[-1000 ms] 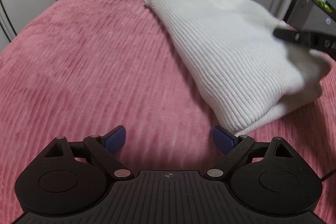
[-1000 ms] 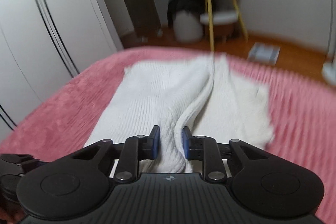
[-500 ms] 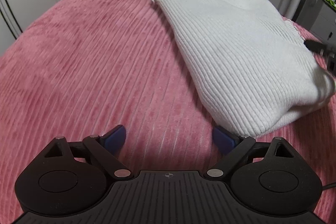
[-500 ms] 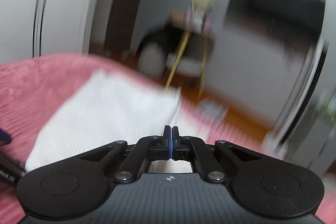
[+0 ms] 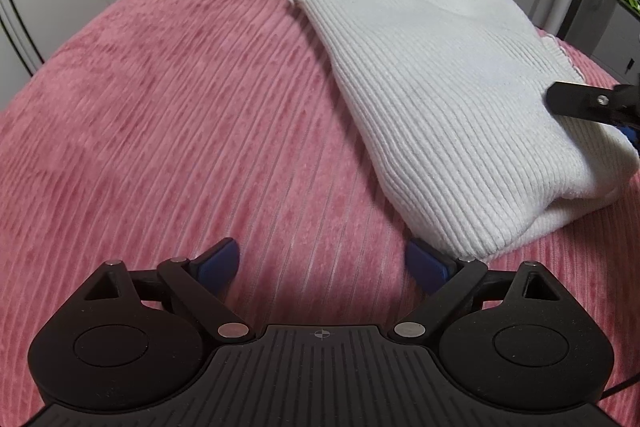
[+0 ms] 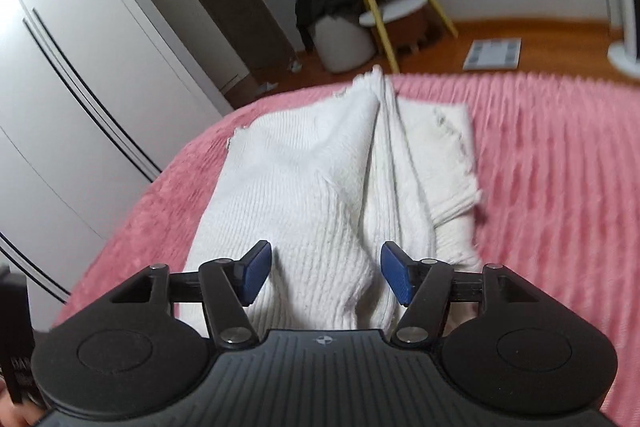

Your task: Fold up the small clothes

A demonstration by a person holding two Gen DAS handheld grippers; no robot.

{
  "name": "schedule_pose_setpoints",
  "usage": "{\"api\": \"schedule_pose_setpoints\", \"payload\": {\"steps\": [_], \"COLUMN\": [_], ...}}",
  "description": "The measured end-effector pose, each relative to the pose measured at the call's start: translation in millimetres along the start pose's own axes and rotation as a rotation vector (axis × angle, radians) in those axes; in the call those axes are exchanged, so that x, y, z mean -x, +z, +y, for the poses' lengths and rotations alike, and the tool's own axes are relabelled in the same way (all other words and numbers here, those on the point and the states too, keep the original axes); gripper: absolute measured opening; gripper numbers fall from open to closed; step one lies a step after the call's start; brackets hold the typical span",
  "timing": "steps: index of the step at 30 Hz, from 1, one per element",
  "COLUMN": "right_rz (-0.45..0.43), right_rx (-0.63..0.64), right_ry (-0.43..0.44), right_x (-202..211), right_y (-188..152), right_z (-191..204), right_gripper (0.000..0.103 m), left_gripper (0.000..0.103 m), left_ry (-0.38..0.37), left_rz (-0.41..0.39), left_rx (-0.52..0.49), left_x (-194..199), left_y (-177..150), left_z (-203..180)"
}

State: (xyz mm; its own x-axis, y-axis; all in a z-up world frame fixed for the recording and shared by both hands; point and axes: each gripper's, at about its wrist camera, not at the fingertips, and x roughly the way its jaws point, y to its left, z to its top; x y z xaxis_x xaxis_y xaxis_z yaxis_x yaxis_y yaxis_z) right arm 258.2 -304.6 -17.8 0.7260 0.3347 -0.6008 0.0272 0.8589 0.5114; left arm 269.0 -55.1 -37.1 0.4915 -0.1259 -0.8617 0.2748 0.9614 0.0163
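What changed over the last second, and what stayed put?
The right gripper, shut on a raised ridge of the white knit garment a second ago, has opened and let it go; the garment now lies folded on the pink bedspread. The left gripper stayed open over the bedspread.

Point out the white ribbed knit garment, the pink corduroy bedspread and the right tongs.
White ribbed knit garment (image 5: 440, 99), left wrist view, upper folded layer.
Pink corduroy bedspread (image 5: 180, 115), left wrist view, bare ribbed surface.
Right tongs (image 6: 325, 277), right wrist view, between open fingertips.
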Motion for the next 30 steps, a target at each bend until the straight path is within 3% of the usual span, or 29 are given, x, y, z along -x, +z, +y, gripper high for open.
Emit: {"api": "schedule_pose_setpoints", "payload": {"steps": [2, 5, 7, 9, 10, 11, 12, 13, 16, 19, 21, 23, 25, 28, 30], "right_rz": [0.015, 0.018, 0.039, 0.060, 0.067, 0.067, 0.058, 0.043, -0.056, -0.208, -0.214, -0.111, -0.134, -0.139, -0.201], "right_rx": [0.002, 0.033, -0.020, -0.078, -0.086, -0.074, -0.036, 0.016, 0.233, 0.525, 0.604, 0.599, 0.607, 0.493, 0.450], "right_ry": [0.013, 0.016, 0.037, 0.075, 0.080, 0.079, 0.060, 0.041, -0.094, -0.280, -0.344, -0.360, -0.359, -0.362, -0.345], "right_x": [-6.3, -10.3, -16.0, -21.7, -22.9, -22.2, -20.0, -16.5, 0.9, 12.5, 5.5, -17.0, -23.0, -8.6, 5.2], "right_y": [0.4, 2.0, 4.5, 7.6, 9.4, 10.3, 10.8, 10.1, 3.4, -16.2, -26.6, -32.2, -36.5, -17.2, -8.6], "right_z": [3.5, 7.1, 2.3, -4.0, -4.3, -2.2, 1.8, 6.7, 31.0, 60.1, 61.1, 48.6, 39.1, 40.0, 41.5], "right_gripper": [0.038, 0.039, 0.047, 0.048, 0.046, 0.033, 0.022, 0.018, 0.017, 0.017, 0.017, 0.019, 0.023, 0.055, 0.055], "left_gripper": [0.095, 0.095, 0.095, 0.095, 0.095, 0.095, 0.095, 0.095, 0.095, 0.095, 0.095, 0.095, 0.095, 0.096, 0.096], "left_ry": [-0.003, -0.007, -0.007, -0.009, -0.012, -0.016, -0.018, -0.022, -0.053, -0.150, -0.184, -0.214, -0.267, -0.292, -0.279], "left_rz": [0.001, 0.000, 0.001, 0.000, 0.000, -0.001, -0.001, -0.002, -0.022, -0.083, -0.108, -0.085, -0.074, -0.075, -0.075], "left_rx": [0.000, 0.004, 0.003, 0.001, 0.001, 0.002, 0.004, 0.004, 0.003, 0.028, 0.097, 0.175, 0.244, 0.266, 0.252], "left_x": [-0.1, -0.5, -0.9, -0.4, -0.3, -0.4, -0.4, -0.1, 5.5, 14.3, 15.2, 10.6, 7.7, 4.8, -0.2], "left_y": [-0.1, 0.1, 0.5, 0.6, 0.6, 0.6, 0.7, 0.8, 2.3, 4.3, 8.9, 16.0, 20.4, 25.1, 29.1], "left_z": [0.3, 0.7, 0.2, -0.2, 0.2, 0.9, 1.5, 1.9, 5.6, 17.6, 28.7, 37.7, 44.6, 43.4, 37.4]}}
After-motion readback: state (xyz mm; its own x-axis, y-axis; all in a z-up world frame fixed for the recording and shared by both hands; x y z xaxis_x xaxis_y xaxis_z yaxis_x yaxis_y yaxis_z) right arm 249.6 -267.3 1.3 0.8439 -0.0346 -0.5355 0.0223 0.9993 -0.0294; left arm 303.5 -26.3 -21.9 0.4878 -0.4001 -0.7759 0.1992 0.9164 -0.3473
